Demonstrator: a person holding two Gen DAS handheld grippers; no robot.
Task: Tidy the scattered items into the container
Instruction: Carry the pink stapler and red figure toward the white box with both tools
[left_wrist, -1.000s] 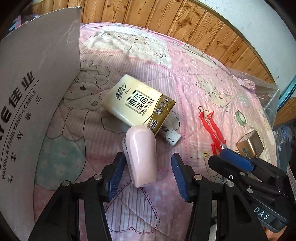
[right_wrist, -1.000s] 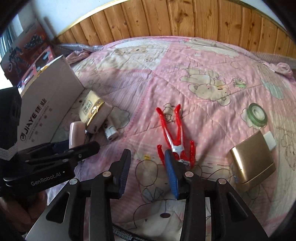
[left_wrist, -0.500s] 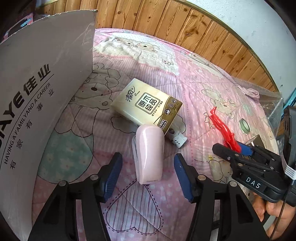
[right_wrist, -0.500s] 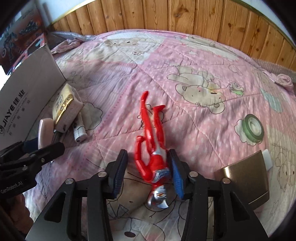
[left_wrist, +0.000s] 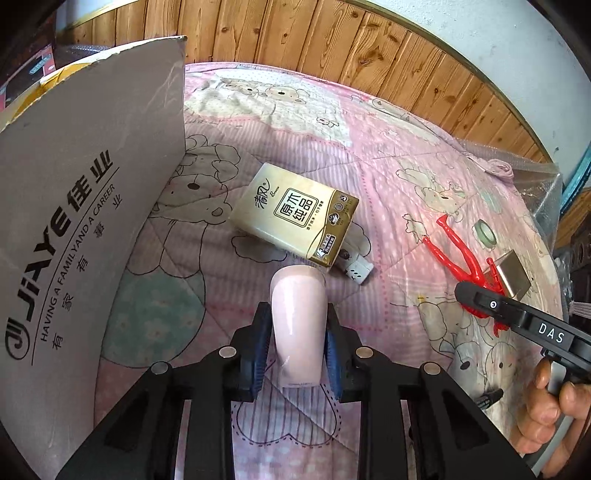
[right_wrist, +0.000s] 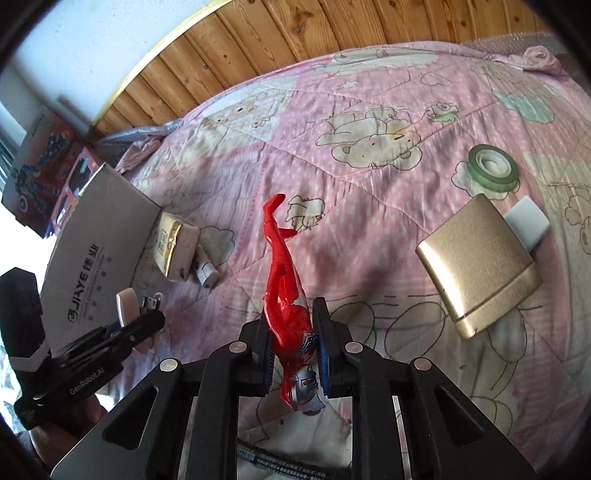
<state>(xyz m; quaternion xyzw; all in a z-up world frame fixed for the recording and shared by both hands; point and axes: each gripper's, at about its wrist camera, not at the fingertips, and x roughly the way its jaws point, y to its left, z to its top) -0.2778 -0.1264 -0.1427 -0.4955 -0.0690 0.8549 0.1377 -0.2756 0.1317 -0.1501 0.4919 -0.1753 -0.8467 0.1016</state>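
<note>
My left gripper (left_wrist: 295, 343) is shut on a pale pink case (left_wrist: 298, 317), lifted slightly off the pink quilt. The grey cardboard box (left_wrist: 85, 206) stands open just to its left. My right gripper (right_wrist: 293, 354) is shut on the red and silver toy figure (right_wrist: 286, 295), whose legs point away from me; the same toy figure (left_wrist: 458, 258) shows at the right of the left wrist view. A gold tissue pack (left_wrist: 295, 218) and a white plug adapter (left_wrist: 354, 267) lie beyond the pink case.
A gold box (right_wrist: 480, 262), a white block (right_wrist: 528, 221) and a green tape roll (right_wrist: 493, 166) lie on the quilt at right. Wooden wall panels (right_wrist: 332, 40) bound the bed. Printed cartons (right_wrist: 44, 158) sit behind the cardboard box. A hand (left_wrist: 554, 410) holds the right gripper.
Both grippers went from open to shut: the left closed on the pink case, the right closed on the red toy figure and lifted it.
</note>
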